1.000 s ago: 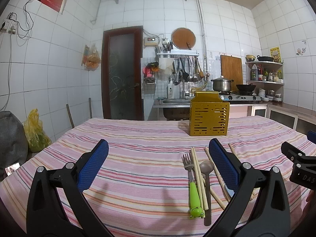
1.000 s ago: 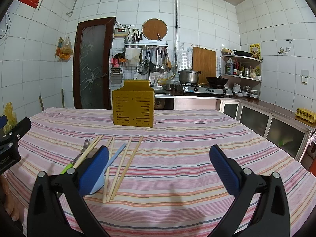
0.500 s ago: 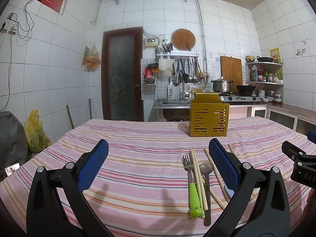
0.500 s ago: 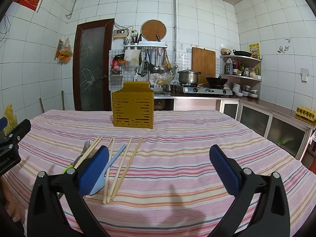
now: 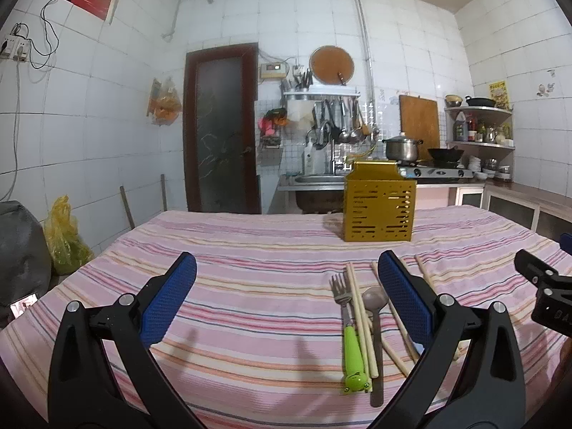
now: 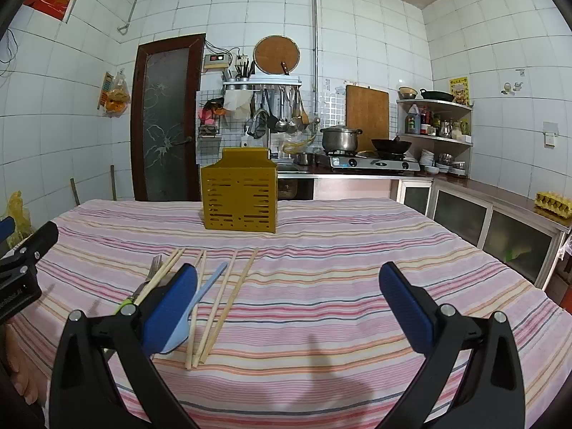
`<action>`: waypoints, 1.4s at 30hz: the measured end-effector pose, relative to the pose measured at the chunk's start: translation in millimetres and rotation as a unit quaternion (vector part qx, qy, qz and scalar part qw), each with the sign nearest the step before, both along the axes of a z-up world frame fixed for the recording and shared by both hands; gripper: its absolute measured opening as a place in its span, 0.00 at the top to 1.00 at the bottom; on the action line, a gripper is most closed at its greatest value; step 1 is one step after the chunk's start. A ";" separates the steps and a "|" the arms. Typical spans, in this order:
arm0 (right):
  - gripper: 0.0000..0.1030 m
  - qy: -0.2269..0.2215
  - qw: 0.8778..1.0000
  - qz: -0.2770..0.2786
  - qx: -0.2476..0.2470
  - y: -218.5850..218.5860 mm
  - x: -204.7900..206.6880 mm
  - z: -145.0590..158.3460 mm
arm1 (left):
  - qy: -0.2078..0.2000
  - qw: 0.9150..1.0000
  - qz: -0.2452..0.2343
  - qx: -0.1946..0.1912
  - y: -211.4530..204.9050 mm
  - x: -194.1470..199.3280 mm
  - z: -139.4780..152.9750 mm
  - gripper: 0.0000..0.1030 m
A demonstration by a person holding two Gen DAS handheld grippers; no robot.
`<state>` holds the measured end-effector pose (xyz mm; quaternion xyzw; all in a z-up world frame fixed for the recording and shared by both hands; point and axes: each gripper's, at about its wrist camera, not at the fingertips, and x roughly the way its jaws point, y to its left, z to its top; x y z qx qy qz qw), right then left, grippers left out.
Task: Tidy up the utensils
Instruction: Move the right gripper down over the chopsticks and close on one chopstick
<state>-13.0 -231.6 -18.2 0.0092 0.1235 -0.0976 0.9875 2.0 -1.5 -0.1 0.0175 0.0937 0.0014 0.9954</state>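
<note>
A yellow slotted utensil holder (image 5: 379, 209) (image 6: 240, 195) stands upright toward the far side of the striped table. Nearer lie a green-handled fork (image 5: 348, 332) (image 6: 148, 279), a dark spoon (image 5: 374, 316), several wooden chopsticks (image 5: 361, 318) (image 6: 228, 296) and a light blue spoon (image 6: 200, 304). My left gripper (image 5: 286, 296) hovers open, left of the utensils, its right finger partly covering them. My right gripper (image 6: 287, 300) is open to their right, its left finger over the blue spoon. Both hold nothing.
The pink striped tablecloth (image 5: 250, 286) (image 6: 339, 257) covers the table. Behind it are a sink counter, a stove with a pot (image 6: 339, 137) and a wok, wall shelves and a dark door (image 5: 220, 128). The other gripper shows at each view's edge.
</note>
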 end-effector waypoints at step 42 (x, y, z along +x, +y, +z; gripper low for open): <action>0.04 0.210 0.977 -0.016 0.027 -16.6 170.0 -11.5 | 0.245 0.966 -0.077 0.008 -23.5 181.0 -10.2 0.05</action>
